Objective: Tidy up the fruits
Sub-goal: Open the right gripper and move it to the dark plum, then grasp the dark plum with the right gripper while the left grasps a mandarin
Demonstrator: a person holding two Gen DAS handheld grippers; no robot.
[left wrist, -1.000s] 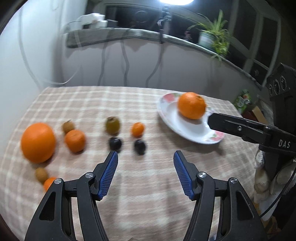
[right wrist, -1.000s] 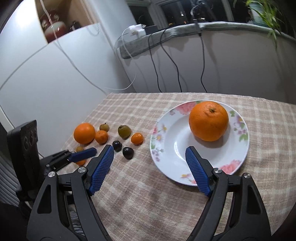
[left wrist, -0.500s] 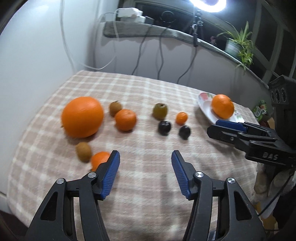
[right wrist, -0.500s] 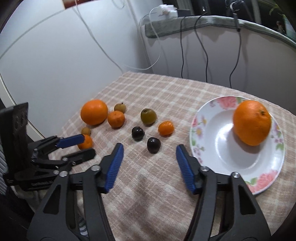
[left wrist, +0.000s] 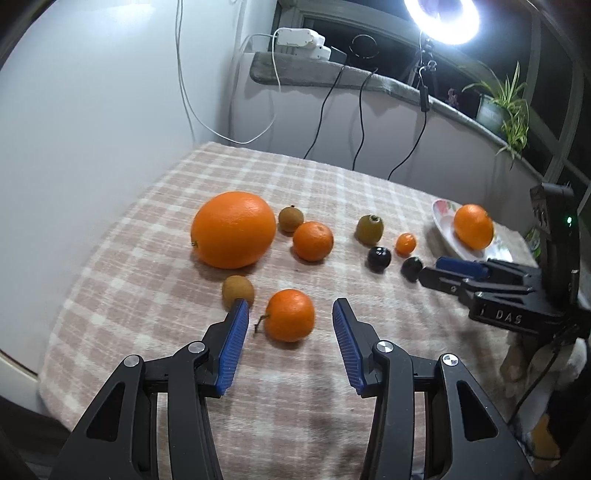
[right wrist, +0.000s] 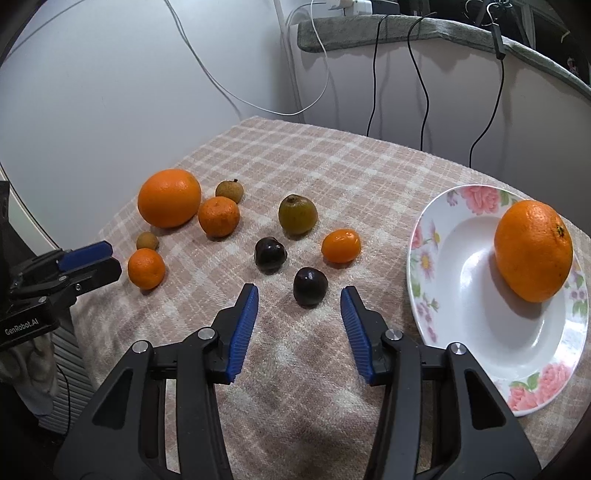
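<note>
A small mandarin lies on the checked cloth between the blue pads of my left gripper, whose jaws are closing but do not touch it. My right gripper frames a dark plum; its jaws are also closing, with gaps on both sides of the plum. A big orange rests in the flowered plate at right. Loose on the cloth are a large orange, another mandarin, a second plum, a green kiwi, a tiny mandarin and two brown longans.
A white wall closes the cloth-covered table on the left. Behind it runs a ledge with cables, a power strip, a ring light and a potted plant. The table's near edge drops off at lower left.
Both grippers swung left across the table and came lower toward the loose fruit. Their jaws narrowed. The small mandarin and the dark plum now sit between the pads.
</note>
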